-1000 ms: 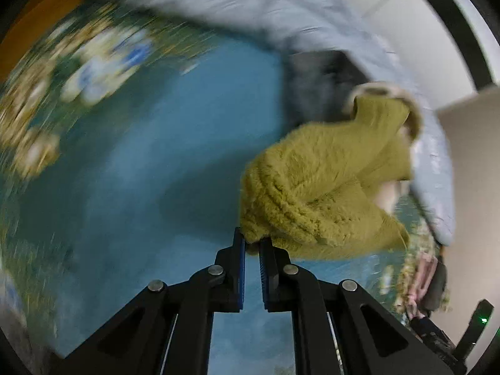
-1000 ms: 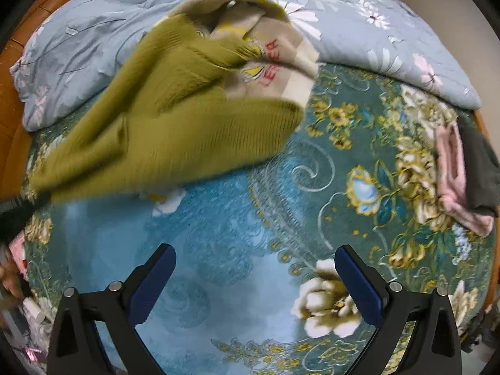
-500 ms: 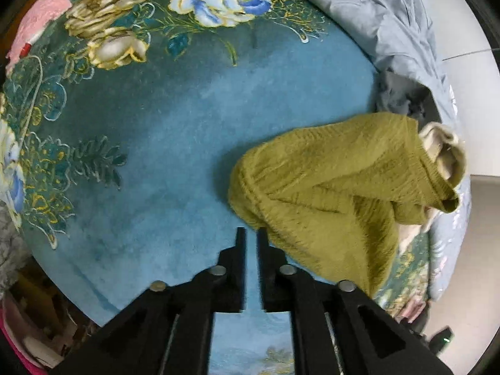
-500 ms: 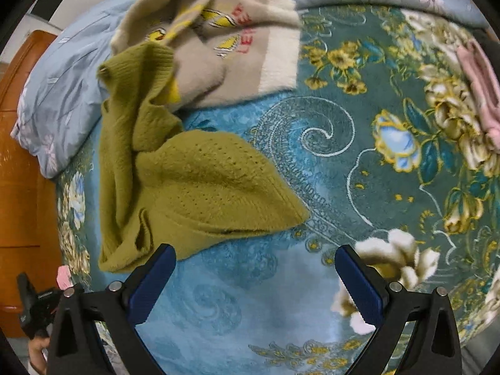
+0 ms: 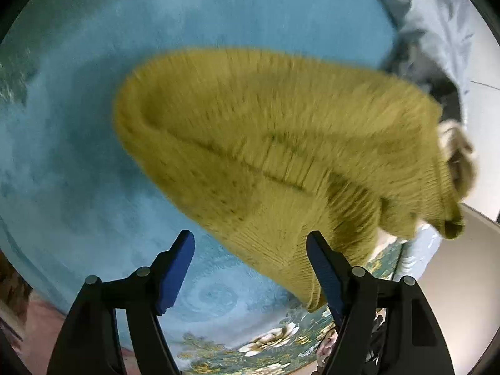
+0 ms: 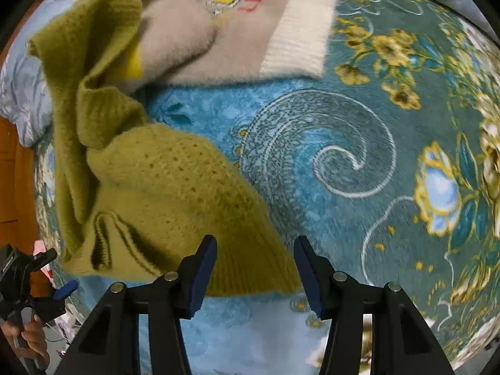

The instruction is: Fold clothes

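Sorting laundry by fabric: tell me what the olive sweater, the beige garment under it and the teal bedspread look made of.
Olive sweater: chunky knit, probably wool or acrylic, with visible stitches and ribbed hem. Beige garment: fuzzy, brushed knit with a white ribbed cuff, fibre unclear. Teal bedspread: short plush pile, likely synthetic fleece, with printed flowers and swirls.

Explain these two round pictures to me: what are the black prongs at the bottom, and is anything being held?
Each picture comes from a fisheye camera mounted on a hand-held two-finger gripper, looking forward along its blue-padded fingers. One view shows the left gripper, the other the right gripper. Both are open and hold nothing. Ahead of them an olive-green knitted sweater lies crumpled on a teal flowered blanket that covers a bed. A beige fuzzy garment with red lettering lies partly under the sweater's far end. The right gripper's fingers straddle the sweater's ribbed hem. At the lower left of the right view, the person's hand holds the other gripper.
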The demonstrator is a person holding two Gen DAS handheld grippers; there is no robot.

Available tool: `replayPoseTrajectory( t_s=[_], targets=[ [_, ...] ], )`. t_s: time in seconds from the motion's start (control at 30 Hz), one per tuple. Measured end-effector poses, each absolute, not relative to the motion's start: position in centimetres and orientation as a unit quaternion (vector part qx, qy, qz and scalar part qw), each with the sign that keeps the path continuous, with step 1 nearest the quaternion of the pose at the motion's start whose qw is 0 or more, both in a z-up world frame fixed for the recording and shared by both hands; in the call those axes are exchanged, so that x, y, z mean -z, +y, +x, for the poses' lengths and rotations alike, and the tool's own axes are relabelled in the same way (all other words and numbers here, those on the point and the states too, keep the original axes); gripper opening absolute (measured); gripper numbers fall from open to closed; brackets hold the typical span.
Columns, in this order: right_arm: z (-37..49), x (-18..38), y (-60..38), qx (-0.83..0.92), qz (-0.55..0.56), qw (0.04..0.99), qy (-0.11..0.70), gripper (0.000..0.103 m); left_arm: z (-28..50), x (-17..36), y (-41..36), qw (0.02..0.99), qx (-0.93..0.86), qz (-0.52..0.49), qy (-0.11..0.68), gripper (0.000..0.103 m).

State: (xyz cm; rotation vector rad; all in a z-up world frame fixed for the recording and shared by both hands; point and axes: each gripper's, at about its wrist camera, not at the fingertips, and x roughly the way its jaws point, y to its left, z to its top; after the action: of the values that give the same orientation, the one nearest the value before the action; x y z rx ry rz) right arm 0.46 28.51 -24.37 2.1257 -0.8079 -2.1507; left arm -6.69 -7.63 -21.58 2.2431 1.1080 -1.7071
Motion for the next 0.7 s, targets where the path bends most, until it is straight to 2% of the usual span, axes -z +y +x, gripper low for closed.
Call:
replayPoseTrajectory(
  t_s=[0.13,0.2,0.27,0.33,0.37,0.43,0.7],
  targets=[
    [0.1,25.8,27.6,0.667,0.702,0.012,-0.249,0.054,-6.4,22.7,-6.5,0.080,0.552,0.725,0.404,0.074],
    [0.2,26.4,27.0,0.655,0.716,0.014,-0.240,0.047,-6.4,22.7,-6.7,0.097,0.550,0.719,0.414,0.066],
    [0.6,26.8,26.5,0.645,0.727,0.018,-0.235,0.029,-6.5,22.5,-7.3,0.113,0.550,0.718,0.412,0.025],
    [1.1,26.7,26.2,0.641,0.728,0.021,-0.244,0.018,-6.5,22.2,-8.0,0.116,0.550,0.720,0.407,0.010],
    [1.4,26.5,26.1,0.639,0.728,0.020,-0.248,0.014,-6.5,21.8,-8.3,0.111,0.557,0.719,0.401,0.010],
    [2.0,26.0,26.1,0.636,0.727,0.014,-0.259,0.012,-6.6,20.6,-8.7,0.095,0.575,0.719,0.378,0.009],
    [6.0,18.6,30.4,0.692,0.644,-0.022,-0.326,0.010,-6.9,14.4,-10.2,0.013,0.640,0.702,0.311,0.007]
  ],
)
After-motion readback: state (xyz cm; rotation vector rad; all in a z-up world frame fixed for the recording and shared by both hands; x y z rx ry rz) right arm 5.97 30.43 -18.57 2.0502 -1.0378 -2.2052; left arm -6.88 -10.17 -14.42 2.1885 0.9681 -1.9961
